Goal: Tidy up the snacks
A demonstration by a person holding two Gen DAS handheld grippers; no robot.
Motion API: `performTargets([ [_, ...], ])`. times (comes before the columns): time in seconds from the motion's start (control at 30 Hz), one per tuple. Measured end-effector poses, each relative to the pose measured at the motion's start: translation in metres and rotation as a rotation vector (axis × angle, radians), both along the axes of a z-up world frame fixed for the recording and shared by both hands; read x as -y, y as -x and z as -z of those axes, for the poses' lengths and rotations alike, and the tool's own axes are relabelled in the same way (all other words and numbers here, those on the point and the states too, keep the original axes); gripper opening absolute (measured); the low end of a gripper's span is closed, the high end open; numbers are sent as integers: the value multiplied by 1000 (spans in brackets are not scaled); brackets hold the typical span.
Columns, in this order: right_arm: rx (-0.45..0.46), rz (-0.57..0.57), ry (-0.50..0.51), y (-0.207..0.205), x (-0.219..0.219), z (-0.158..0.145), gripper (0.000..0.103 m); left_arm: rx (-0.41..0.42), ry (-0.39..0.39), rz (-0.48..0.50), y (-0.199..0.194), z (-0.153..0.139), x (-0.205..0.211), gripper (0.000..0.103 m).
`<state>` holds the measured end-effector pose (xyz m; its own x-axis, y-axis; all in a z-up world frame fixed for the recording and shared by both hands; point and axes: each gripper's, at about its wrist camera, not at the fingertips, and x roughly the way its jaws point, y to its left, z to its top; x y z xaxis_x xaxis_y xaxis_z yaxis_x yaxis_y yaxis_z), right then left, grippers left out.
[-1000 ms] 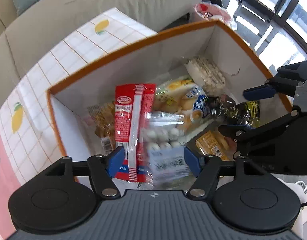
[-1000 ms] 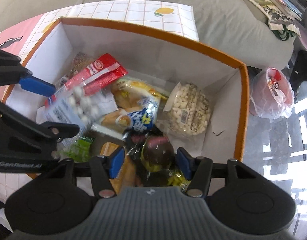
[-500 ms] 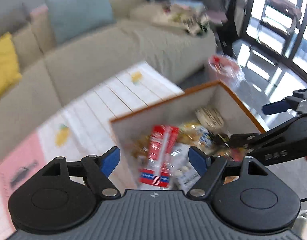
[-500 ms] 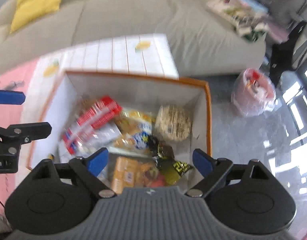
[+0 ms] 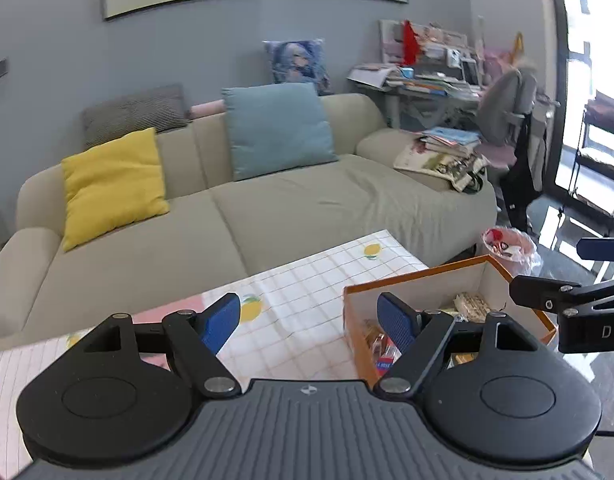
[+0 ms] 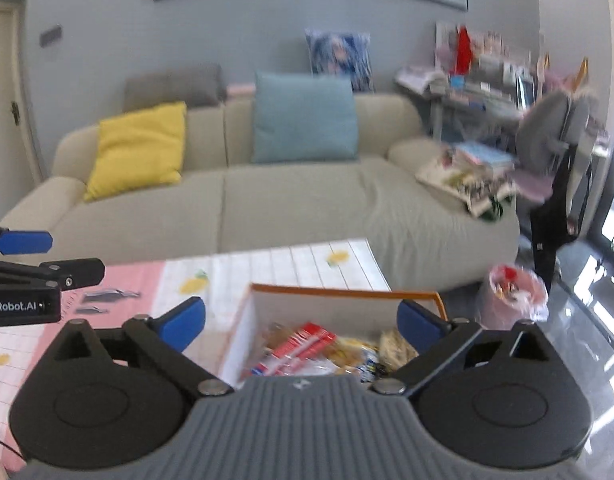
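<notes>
Beige sofa (image 5: 291,216) behind, checked lemon-print tablecloth (image 5: 307,292) beneath, orange-rimmed white cardboard box (image 6: 339,292) as landmark, already heaped with wrapped snacks (image 6: 307,344), likely near done; above it, left gripper (image 5: 309,318) and right gripper (image 6: 303,322), jaws just opened wide, empty.

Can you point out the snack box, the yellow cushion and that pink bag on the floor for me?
snack box (image 6: 339,290), right wrist view, on its orange far rim.
yellow cushion (image 5: 114,186), left wrist view, on its middle.
pink bag (image 6: 515,298), right wrist view, on its front side.
</notes>
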<state>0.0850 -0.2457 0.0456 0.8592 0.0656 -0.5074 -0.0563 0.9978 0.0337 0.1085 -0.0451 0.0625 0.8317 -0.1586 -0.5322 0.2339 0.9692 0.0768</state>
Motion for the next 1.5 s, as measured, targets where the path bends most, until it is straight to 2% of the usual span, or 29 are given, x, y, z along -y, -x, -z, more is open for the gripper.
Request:
performTargets([
  [0.17,39,8,0,36,-30,3,100,16,15,-73,35,8,-28,91],
  [0.43,110,53,73,80,-71,7,100,-6,68,-154,72,23,-66,91],
  [0.63,85,38,67,102,-96,26,100,15,57,-273,98,35,-80,91],
  [0.73,46,28,84,106,-105,38,100,14,28,-299,105,42,-76,91],
  [1.0,-8,38,93,113,-112,57,100,-77,50,-327,111,58,-82,91],
  [1.5,-42,45,79,109,-110,63,100,-114,48,-326,113,62,-82,91],
])
